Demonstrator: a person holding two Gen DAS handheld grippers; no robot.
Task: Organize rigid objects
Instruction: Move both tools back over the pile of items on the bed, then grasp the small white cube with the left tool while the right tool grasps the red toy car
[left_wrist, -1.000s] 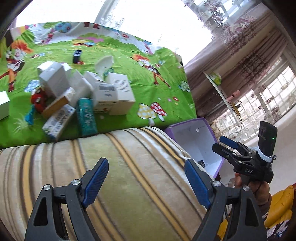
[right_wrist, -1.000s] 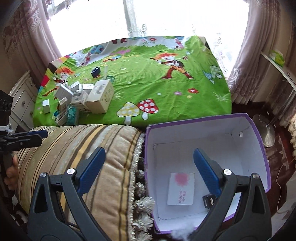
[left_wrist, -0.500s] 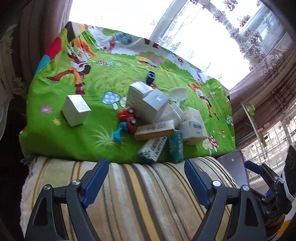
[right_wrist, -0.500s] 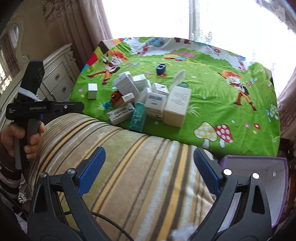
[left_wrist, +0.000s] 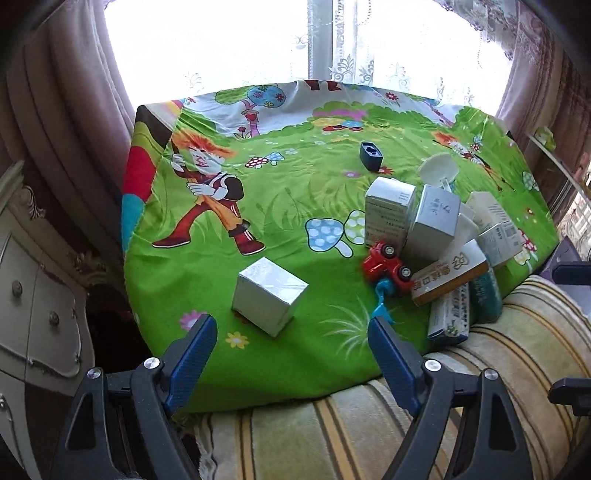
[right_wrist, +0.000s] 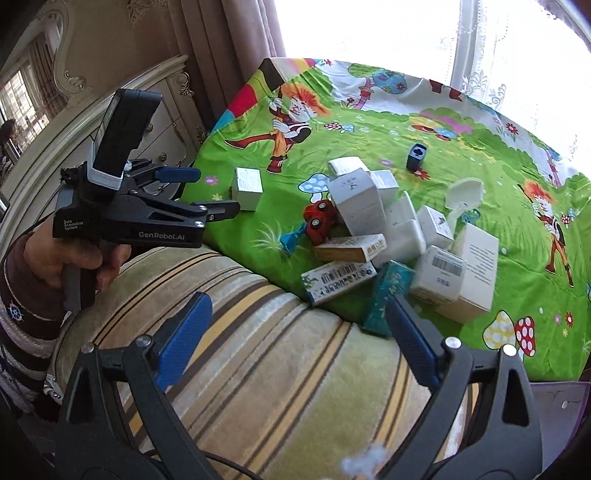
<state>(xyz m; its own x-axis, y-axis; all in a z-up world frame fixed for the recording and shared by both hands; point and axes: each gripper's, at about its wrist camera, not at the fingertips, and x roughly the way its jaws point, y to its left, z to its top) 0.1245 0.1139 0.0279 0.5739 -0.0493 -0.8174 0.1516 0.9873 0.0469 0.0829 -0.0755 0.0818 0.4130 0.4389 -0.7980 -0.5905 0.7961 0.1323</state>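
Note:
A lone silver-white box sits on the green cartoon cloth, just beyond my open, empty left gripper. It also shows in the right wrist view. A heap of boxes with a red toy car lies to its right. A small dark blue box stands farther back. My right gripper is open and empty above the striped cushion, short of the heap. The left gripper shows there, held by a hand.
A white dresser stands left of the bed. Curtains and a bright window are behind. A corner of the purple box shows at the lower right. A white scoop-shaped piece lies behind the heap.
Both grippers have swung left, away from the purple box and toward the bed. The left gripper now faces the lone silver-white box. Both stay open.

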